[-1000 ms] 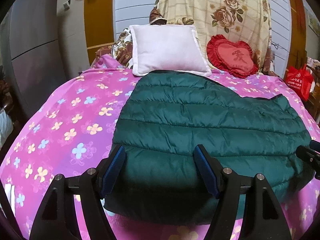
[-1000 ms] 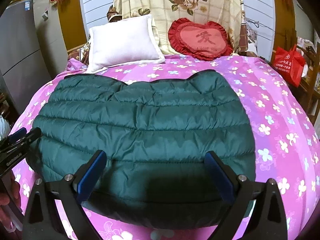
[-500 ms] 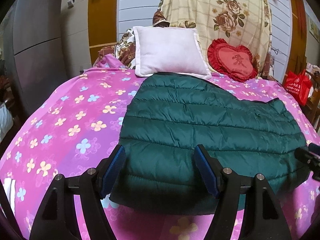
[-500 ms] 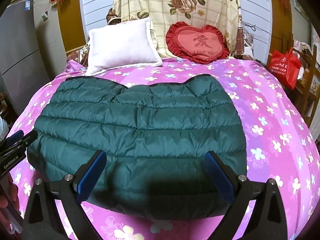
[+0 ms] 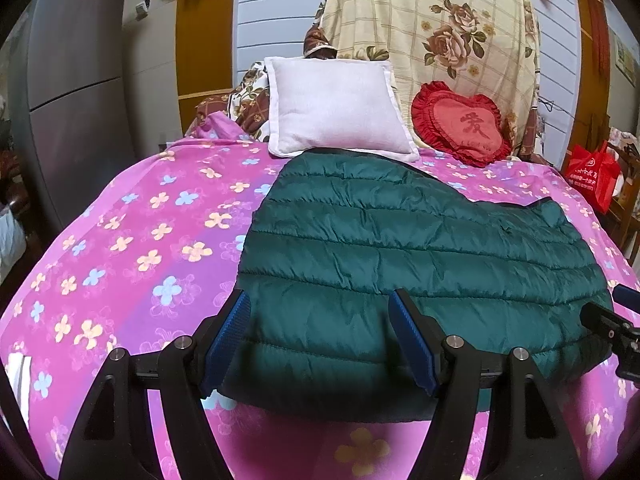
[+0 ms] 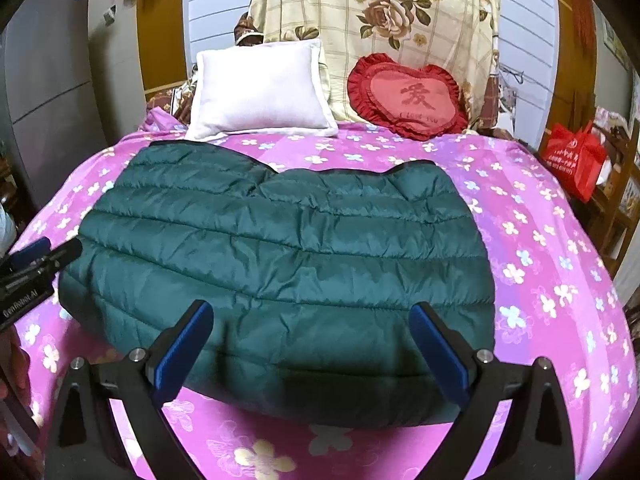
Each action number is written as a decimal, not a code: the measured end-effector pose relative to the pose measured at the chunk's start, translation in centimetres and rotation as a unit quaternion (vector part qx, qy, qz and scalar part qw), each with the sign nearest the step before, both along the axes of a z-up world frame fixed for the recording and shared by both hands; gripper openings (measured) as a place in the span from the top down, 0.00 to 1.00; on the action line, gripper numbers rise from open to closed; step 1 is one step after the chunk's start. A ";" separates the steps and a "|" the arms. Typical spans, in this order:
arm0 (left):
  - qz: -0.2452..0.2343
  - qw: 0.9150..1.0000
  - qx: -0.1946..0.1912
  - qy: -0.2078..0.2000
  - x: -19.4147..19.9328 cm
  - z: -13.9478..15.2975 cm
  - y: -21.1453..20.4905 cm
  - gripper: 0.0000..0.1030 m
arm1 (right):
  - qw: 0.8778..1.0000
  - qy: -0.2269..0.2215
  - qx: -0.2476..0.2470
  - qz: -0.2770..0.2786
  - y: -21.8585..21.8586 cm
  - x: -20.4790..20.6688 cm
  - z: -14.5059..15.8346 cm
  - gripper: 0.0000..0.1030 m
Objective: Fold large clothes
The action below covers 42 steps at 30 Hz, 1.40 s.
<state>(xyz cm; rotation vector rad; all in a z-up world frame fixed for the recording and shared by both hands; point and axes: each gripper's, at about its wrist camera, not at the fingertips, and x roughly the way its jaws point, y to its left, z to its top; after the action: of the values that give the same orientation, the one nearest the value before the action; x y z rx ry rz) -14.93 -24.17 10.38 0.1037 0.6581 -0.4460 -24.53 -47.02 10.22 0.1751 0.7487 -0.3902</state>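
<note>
A dark green quilted jacket [image 5: 400, 256] [image 6: 288, 248] lies folded flat on the pink flowered bedspread [image 5: 132, 248] [image 6: 560, 280]. My left gripper [image 5: 320, 344] hovers open over the jacket's near left corner, with nothing pressed between its blue pads. My right gripper [image 6: 312, 350] stands open above the near hem, its pads also free of the fabric. At the right edge of the left wrist view the right gripper [image 5: 612, 328] shows. Beside the jacket's left end in the right wrist view is the left gripper [image 6: 36, 264].
A white pillow [image 5: 336, 108] and a red heart cushion [image 5: 460, 124] lean at the head of the bed against a floral blanket [image 5: 440, 20]. A red bag [image 6: 572, 156] hangs by wooden furniture on the right. A grey fridge [image 5: 76, 100] stands on the left.
Both views have drawn back a little from the jacket, so more pink bedspread shows in front of its near hem. The jacket lies as before and both grippers stay open.
</note>
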 end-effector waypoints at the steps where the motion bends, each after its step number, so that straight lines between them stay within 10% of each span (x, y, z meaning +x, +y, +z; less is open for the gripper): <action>1: -0.001 1.000 -0.001 0.000 -0.1 0.0 0.0 0.48 | 1.000 -0.002 0.007 -0.002 -0.1 0.0 0.0 0.03; 42: 0.036 0.995 -0.055 0.076 3.9 -1.5 1.4 0.48 | 0.996 -0.003 0.050 -0.072 -6.3 -1.0 -1.8 0.03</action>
<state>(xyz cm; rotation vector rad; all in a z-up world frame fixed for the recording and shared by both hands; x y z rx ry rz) -11.06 -22.79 8.89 -0.0593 0.7834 -0.4233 -25.58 -53.35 8.45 0.3250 0.7515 -0.4885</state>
